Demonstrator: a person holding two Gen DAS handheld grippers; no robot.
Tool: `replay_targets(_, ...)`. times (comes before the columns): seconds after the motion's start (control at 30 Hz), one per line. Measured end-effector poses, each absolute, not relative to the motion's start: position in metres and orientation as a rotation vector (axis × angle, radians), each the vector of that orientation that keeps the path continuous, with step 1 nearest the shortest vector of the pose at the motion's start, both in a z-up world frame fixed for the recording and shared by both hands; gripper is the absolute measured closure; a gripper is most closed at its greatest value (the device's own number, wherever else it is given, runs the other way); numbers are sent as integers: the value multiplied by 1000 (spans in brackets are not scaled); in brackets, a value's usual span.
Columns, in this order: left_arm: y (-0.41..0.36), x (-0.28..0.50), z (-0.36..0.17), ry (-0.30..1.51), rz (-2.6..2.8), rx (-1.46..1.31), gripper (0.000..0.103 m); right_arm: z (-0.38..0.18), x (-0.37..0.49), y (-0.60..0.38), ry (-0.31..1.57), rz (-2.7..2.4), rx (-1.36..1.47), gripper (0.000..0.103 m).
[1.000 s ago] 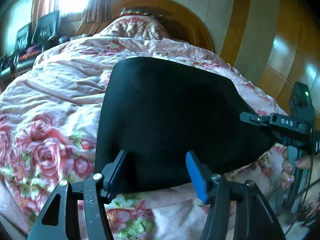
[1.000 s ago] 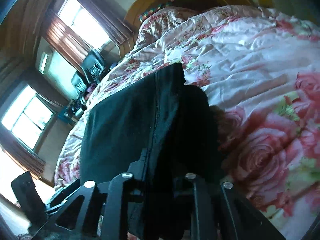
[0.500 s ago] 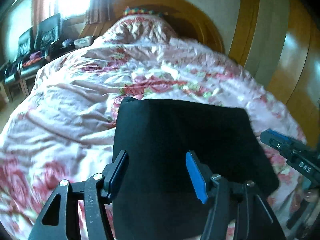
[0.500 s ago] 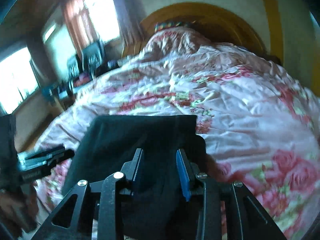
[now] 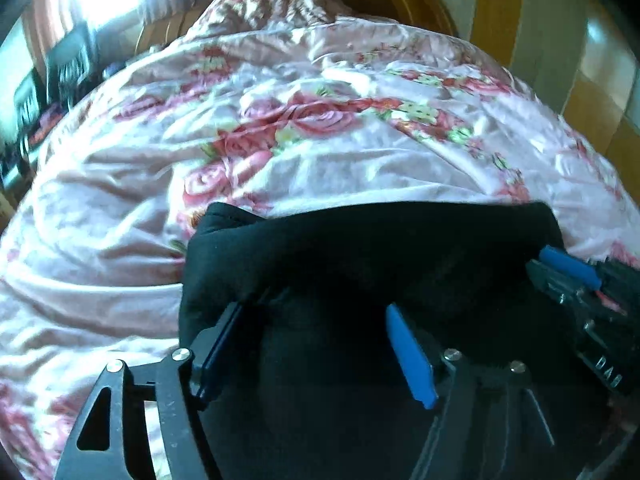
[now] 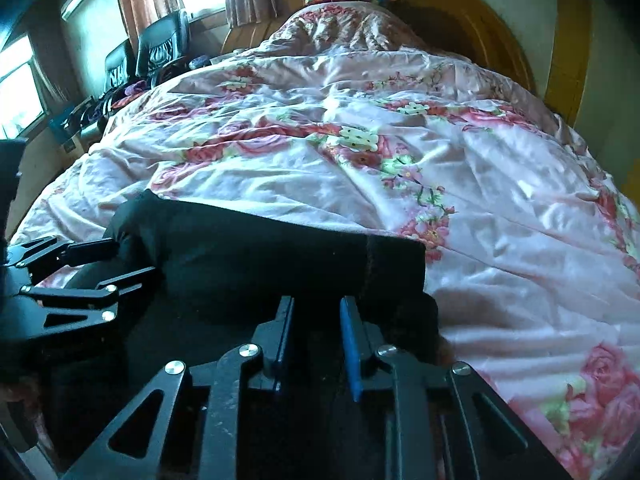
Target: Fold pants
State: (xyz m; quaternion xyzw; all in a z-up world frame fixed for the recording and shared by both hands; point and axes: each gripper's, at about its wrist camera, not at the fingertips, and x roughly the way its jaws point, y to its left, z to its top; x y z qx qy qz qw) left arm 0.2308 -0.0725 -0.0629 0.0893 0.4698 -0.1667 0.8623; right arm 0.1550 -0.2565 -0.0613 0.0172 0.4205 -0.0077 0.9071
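The black pants lie folded in a thick wad on the pink floral bedspread. They also show in the right wrist view. My left gripper is wide open, its fingers over the near left part of the wad. My right gripper has its jaws a little apart over the near right part; black cloth lies between and under them. The right gripper also shows in the left wrist view, and the left gripper in the right wrist view.
The bedspread covers the whole bed. A pillow and a curved wooden headboard are at the far end. Black chairs and bright windows stand at the far left.
Both grippers have swung forward and lowered; the far end of the pants now lies folded over into a shorter, thicker wad. The right gripper's jaws have parted slightly.
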Motion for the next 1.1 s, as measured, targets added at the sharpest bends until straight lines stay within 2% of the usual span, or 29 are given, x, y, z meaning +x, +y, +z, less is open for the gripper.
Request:
replay_targets(0.27, -74, 217, -65, 906, -328, 203, 27, -66, 145, -243, 787, -38, -48, 81)
replay_targets(0.47, -66, 207, -58, 893, -308, 175, 27, -54, 133, -250, 796, 24, 18, 78)
replay_targets(0.67, -58, 189, -51, 888, -281, 136, 28, -45, 99, -240, 766, 51, -25, 72)
replay_targets(0.77, -55, 176, -48, 876, -269, 124, 28, -41, 76, -239, 736, 60, 6, 67)
replay_targets(1.1, -47, 131, -45, 835, -259, 114, 28, -53, 30, -236, 674, 63, 1, 66)
